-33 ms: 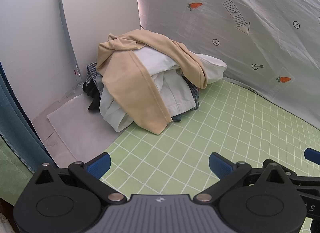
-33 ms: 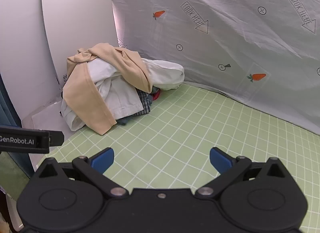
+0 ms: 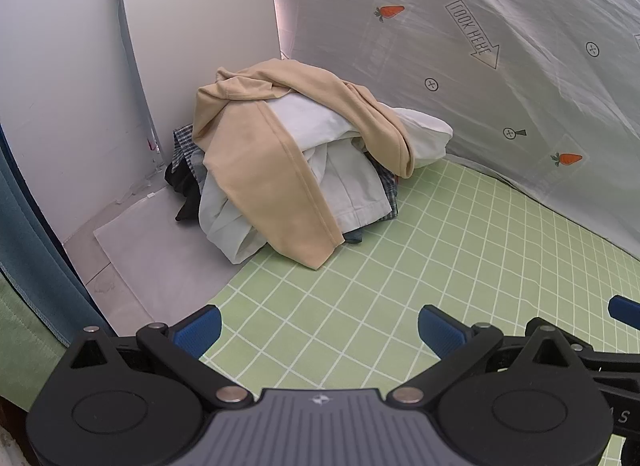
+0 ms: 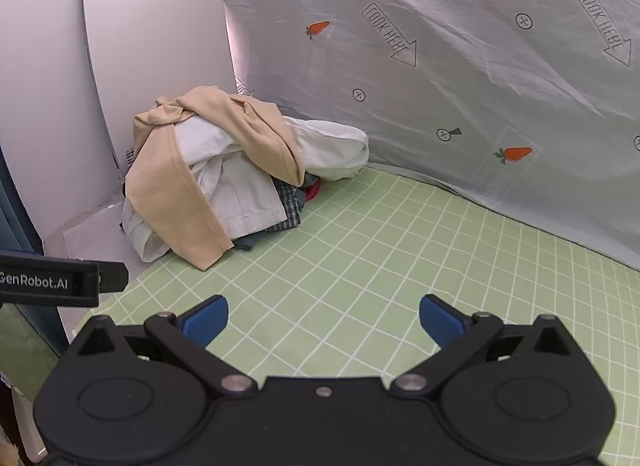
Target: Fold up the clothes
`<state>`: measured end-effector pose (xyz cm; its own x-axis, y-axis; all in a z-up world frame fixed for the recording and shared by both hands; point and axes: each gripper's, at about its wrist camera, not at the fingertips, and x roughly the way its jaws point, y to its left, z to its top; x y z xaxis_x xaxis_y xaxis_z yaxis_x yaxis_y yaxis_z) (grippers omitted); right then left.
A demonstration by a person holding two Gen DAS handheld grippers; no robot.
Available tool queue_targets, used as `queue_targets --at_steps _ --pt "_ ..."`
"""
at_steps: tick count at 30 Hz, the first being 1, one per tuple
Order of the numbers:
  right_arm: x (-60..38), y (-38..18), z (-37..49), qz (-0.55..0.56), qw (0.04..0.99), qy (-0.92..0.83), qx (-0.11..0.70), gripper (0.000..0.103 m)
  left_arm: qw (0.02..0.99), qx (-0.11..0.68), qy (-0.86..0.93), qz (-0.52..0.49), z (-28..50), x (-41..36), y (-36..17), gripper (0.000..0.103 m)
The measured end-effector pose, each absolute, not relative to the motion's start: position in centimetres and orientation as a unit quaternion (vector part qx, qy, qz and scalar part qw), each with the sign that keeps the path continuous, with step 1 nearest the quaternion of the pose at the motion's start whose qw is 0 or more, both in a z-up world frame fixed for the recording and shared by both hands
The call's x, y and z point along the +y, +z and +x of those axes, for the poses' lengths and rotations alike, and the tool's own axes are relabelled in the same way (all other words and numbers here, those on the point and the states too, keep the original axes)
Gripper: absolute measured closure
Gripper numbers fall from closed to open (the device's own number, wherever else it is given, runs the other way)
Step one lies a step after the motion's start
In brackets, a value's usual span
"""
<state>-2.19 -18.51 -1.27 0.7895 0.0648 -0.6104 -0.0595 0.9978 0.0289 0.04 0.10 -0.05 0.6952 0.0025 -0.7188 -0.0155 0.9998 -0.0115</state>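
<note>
Green grid sheet [image 3: 420, 266], clothes pile [image 3: 288, 161] well beyond both spread-wide, empty tongs [image 3: 320, 330] [image 4: 324, 318]

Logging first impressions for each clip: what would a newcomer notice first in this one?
The heap of unfolded clothes in the far left corner stands out first, topped by a beige garment draped over a white one. It sits at the edge of a green grid-patterned sheet, under a grey backdrop printed with carrots and arrows. Both the left tool and the right tool are open, holding nothing.
</note>
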Motion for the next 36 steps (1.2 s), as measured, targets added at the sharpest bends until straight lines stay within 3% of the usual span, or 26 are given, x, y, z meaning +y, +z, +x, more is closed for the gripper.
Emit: queue_targets --at_steps 36 --pt "-18.5 -1.3 -2.2 0.002 0.944 0.040 0.327 0.000 0.923 0.386 0.018 0.001 -0.1 -0.5 -0.3 0.000"
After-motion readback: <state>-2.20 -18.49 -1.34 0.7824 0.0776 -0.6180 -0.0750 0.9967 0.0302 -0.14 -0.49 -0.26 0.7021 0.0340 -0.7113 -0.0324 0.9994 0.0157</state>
